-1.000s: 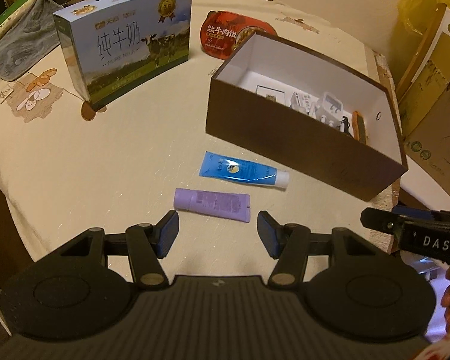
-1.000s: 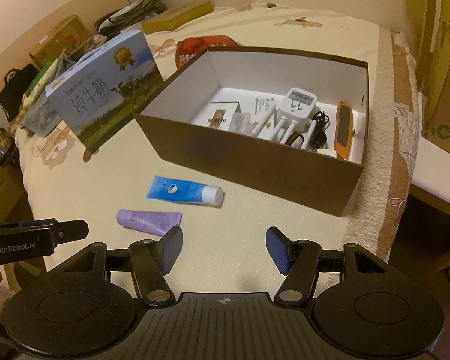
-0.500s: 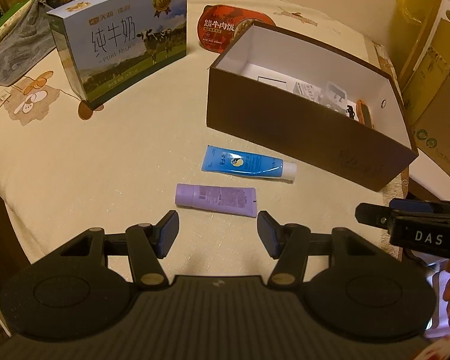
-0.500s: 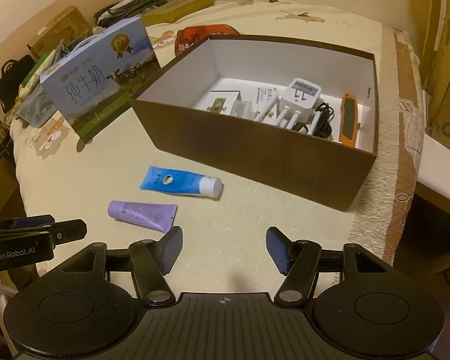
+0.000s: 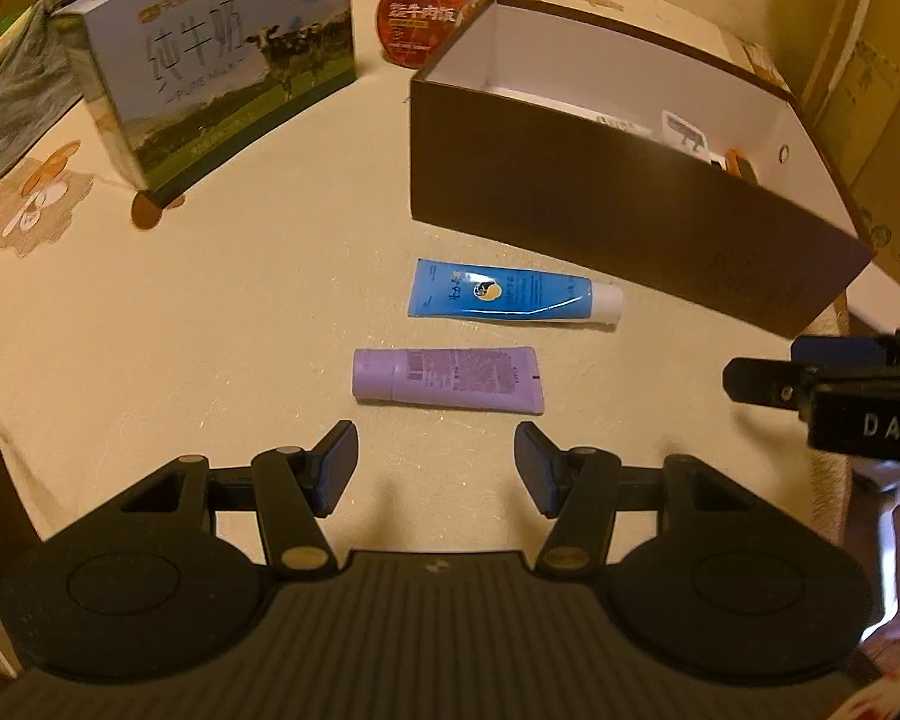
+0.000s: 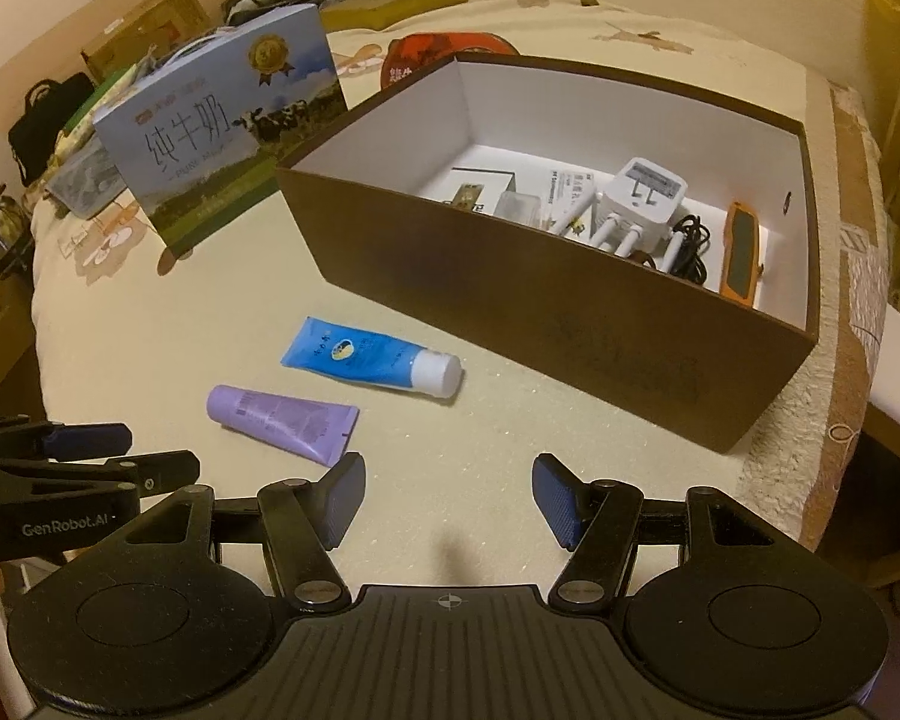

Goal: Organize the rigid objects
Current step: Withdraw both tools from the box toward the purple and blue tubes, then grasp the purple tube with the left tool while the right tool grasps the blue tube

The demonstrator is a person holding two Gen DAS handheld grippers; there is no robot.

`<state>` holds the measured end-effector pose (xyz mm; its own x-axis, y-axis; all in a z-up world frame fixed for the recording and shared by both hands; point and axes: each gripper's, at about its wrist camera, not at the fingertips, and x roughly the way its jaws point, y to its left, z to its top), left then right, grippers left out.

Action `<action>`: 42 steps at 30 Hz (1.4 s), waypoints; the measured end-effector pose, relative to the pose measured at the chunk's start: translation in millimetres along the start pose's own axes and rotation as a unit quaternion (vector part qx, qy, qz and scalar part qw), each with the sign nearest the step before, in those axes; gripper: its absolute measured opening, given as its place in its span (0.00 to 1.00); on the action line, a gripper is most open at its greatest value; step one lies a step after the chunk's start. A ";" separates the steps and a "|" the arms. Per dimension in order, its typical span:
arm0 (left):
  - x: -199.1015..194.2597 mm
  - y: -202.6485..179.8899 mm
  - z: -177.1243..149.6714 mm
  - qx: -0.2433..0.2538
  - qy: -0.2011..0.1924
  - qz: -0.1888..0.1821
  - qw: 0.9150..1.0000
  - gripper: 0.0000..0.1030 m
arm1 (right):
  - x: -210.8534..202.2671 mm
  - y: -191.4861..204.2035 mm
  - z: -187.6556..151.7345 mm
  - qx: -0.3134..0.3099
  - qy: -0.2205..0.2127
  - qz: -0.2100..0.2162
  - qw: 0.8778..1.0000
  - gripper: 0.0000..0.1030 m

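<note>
Left gripper (image 5: 435, 468) released, empty, just short of purple tube (image 5: 448, 381) on tablecloth (image 5: 210, 300), blue tube (image 5: 513, 299) beyond it beside brown box (image 5: 600, 204), right gripper (image 6: 448, 498) released, empty, over bare cloth

Dim warm yellow light, soft shadows under each claw, strong fisheye bending — dark, blurred corners

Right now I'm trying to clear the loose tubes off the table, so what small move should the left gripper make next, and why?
Probably ease the left gripper forward and down over the purple tube. Its jaws stand open and empty, the tube lies just ahead of them, flat and apart from the blue tube, and the open brown box lies just beyond.
</note>
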<state>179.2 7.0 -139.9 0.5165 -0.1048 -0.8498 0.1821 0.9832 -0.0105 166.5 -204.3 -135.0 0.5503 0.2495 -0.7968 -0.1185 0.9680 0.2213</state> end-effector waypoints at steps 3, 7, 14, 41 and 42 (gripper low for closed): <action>10.1 0.0 0.6 0.029 -0.003 -0.002 1.000 0.52 | 7.9 -3.2 -2.1 0.007 0.010 -0.004 1.000 0.57; 28.7 0.2 0.3 0.079 -0.004 0.000 0.997 0.52 | 14.3 -7.0 -6.6 0.019 0.019 -0.004 1.000 0.57; 53.8 3.7 4.2 0.153 -0.010 0.003 0.988 0.54 | 26.2 -18.1 -14.8 0.038 0.037 -0.014 0.999 0.57; 68.5 -18.6 -4.0 0.208 0.021 -0.058 0.976 0.57 | 29.7 -47.1 -30.0 0.084 0.059 -0.026 0.994 0.57; 72.3 -19.7 -0.7 0.204 0.025 -0.054 0.977 0.54 | 29.7 -47.1 -29.9 0.085 0.059 -0.026 0.994 0.57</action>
<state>212.4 -19.8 -201.5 0.4360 -0.1871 -0.8803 0.5564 0.8248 0.1003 163.8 -241.7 -185.9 0.4495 0.2110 -0.8680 0.0533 0.9636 0.2619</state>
